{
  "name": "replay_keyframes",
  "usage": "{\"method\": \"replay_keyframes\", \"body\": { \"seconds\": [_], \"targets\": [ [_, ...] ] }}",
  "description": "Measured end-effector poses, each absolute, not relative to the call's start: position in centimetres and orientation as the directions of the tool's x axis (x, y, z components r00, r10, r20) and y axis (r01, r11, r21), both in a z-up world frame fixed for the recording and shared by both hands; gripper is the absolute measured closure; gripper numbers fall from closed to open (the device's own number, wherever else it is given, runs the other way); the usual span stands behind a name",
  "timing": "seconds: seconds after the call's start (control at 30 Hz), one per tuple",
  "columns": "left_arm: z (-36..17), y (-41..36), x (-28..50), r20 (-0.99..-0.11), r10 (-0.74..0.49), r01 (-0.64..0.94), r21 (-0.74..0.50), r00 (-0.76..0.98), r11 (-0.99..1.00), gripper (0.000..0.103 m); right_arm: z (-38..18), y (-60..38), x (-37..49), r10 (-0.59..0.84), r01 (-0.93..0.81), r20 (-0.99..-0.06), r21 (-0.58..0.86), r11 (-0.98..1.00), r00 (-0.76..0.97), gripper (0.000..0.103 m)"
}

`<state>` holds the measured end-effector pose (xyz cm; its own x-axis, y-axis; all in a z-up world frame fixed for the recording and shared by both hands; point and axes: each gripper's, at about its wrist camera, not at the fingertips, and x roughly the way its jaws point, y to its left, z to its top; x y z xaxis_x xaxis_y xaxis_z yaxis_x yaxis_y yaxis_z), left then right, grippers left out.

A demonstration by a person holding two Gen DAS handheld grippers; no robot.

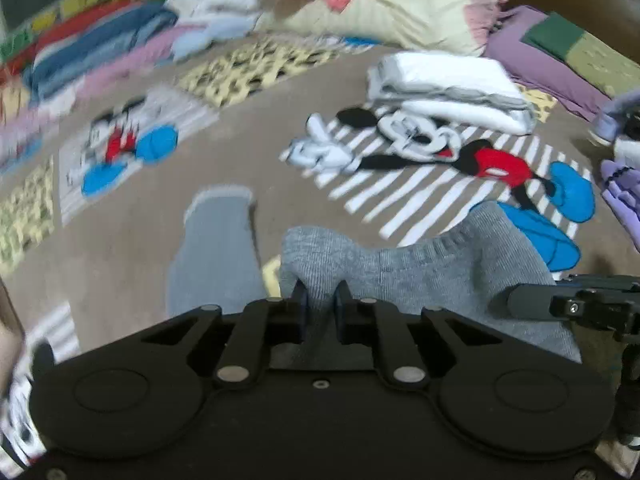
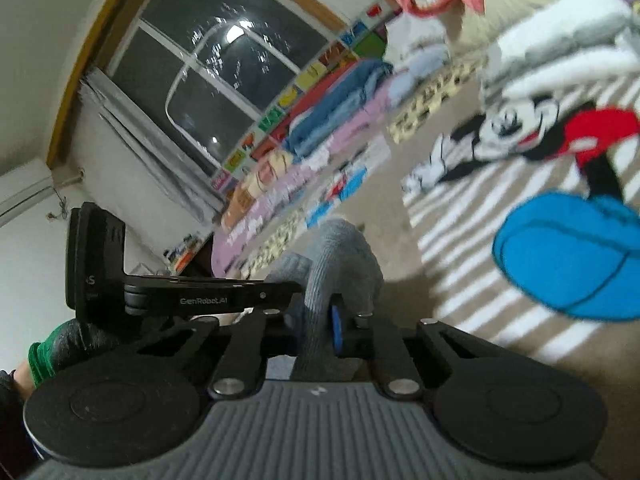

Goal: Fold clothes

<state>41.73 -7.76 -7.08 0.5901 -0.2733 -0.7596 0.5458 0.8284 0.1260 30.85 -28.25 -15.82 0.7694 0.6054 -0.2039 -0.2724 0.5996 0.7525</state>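
A grey knitted sock (image 1: 400,272) is held up between both grippers above the Mickey Mouse blanket (image 1: 420,184). My left gripper (image 1: 320,296) is shut on one end of the sock. My right gripper (image 2: 320,312) is shut on the other end, where the sock (image 2: 340,256) bunches over the fingers. A second grey sock (image 1: 216,248) lies flat on the blanket to the left. The right gripper's body (image 1: 580,308) shows at the right edge of the left wrist view, and the left gripper's body (image 2: 160,296) at the left of the right wrist view.
A folded white and grey stack (image 1: 448,88) lies on the blanket behind. A cream quilt with pink clothes (image 1: 400,0) lies at the back. Folded blue and pink bedding (image 1: 100,52) lines the window wall. Purple clothes (image 1: 624,192) lie at the right.
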Motion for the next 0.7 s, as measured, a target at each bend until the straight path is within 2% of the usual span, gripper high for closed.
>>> {"method": "replay_keyframes", "body": {
  "seconds": [0.27,0.5,0.63,0.7],
  "targets": [
    [-5.3,-14.5,41.5,-0.713,-0.344,0.639,0.188,0.611,0.746,0.093,-16.3,-32.6,28.6,0.516,-0.192,-0.2,0.771,0.608,0.833,0.092],
    [-7.8,-21.5,42.5,-0.735,-0.376,0.704,0.189,0.564,0.685,0.093,-18.2,-35.9,27.1,0.461,-0.077,-0.269,0.793,0.605,0.846,0.092],
    [-10.0,-23.9,42.9,-0.75,-0.35,0.697,0.2,0.561,0.689,0.093,-19.0,-36.9,26.5,0.45,-0.03,-0.331,0.778,0.628,0.829,0.092],
    [-10.6,-23.8,43.3,-0.752,-0.341,0.674,0.18,0.564,0.717,0.087,-19.5,-37.4,26.4,0.437,0.014,-0.379,0.769,0.639,0.816,0.091]
  ]
}}
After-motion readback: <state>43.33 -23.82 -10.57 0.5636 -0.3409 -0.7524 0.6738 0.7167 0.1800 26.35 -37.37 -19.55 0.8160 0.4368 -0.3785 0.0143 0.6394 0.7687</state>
